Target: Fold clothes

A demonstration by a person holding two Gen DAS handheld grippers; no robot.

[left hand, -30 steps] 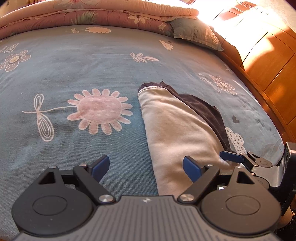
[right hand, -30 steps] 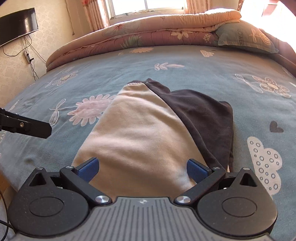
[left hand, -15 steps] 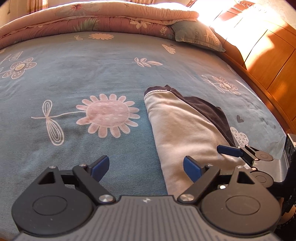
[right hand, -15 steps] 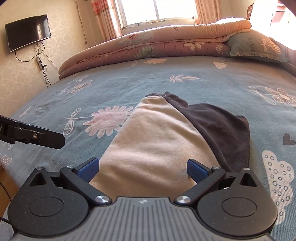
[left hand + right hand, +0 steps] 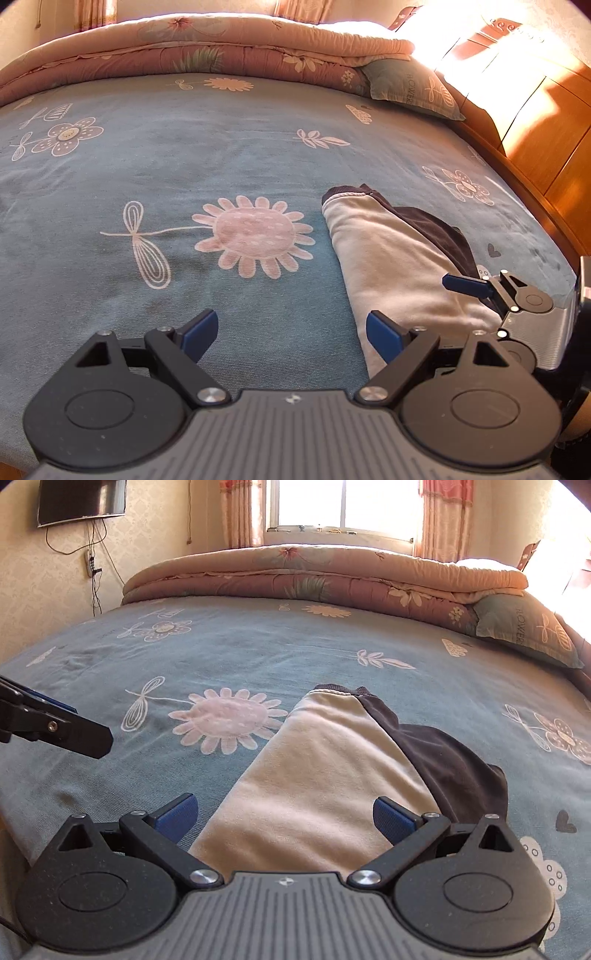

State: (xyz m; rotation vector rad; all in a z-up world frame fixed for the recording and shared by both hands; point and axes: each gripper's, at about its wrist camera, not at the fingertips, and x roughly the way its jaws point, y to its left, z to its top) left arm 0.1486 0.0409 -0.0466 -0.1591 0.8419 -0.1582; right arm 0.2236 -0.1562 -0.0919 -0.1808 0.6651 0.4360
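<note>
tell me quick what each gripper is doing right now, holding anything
Left gripper: open, fingers wide, holding nothing.
Right gripper: open, fingers wide above the folded garment, not gripping it.

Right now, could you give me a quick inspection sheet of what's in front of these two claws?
Surface: blue flowered bedsheet, lying fairly smooth.
Job's things: one cream and dark brown garment, folded into a long strip, flat on the sheet.
Clutter: nothing seen on the sheet besides the garment.
Grippers: left claw open over bare sheet, holding nothing; right claw open above the garment's near end, holding nothing.
Cables: wires hang down the wall below a television; none on the bed.
Surroundings: rolled pink quilt and a pillow at the far edge, a curtained window behind, a wooden headboard to one side.
</note>
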